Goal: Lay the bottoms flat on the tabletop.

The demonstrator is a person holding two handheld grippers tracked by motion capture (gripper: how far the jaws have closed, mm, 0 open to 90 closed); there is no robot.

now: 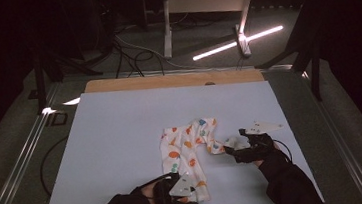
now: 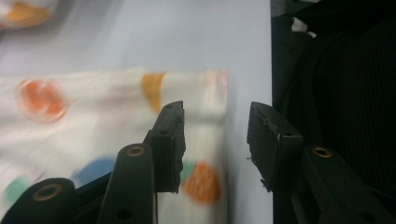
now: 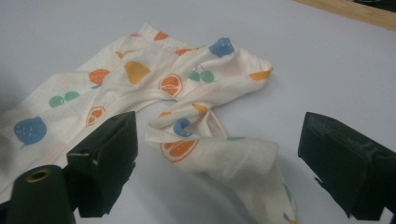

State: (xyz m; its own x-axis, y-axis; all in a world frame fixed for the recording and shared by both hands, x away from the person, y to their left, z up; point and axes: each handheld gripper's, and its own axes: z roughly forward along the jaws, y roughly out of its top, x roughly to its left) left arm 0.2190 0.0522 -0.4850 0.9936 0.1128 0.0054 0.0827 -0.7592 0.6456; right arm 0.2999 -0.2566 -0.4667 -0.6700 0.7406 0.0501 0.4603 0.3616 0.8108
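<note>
A small white garment (image 1: pixel 186 149) printed with coloured fruit lies crumpled on the pale table (image 1: pixel 117 138). My left gripper (image 1: pixel 194 193) sits at the garment's near end. In the left gripper view the garment's hem (image 2: pixel 93 107) lies flat under my left gripper (image 2: pixel 217 144), whose jaws stand apart with the hem's corner below the gap and no pad pressing on it. My right gripper (image 1: pixel 232 146) is at the garment's twisted right end. In the right gripper view a twisted leg of the garment (image 3: pixel 219 154) runs between the wide-apart jaws of my right gripper (image 3: pixel 224 163), touched by neither.
A wooden strip (image 1: pixel 167 80) runs along the table's far edge. Beyond it are a metal stand (image 1: pixel 166 23), floor cables (image 1: pixel 134 56) and a bright light bar (image 1: pixel 238 43). Metal rails (image 1: pixel 19 168) flank the table. A dark sleeve (image 2: pixel 345 84) lies beside the left gripper.
</note>
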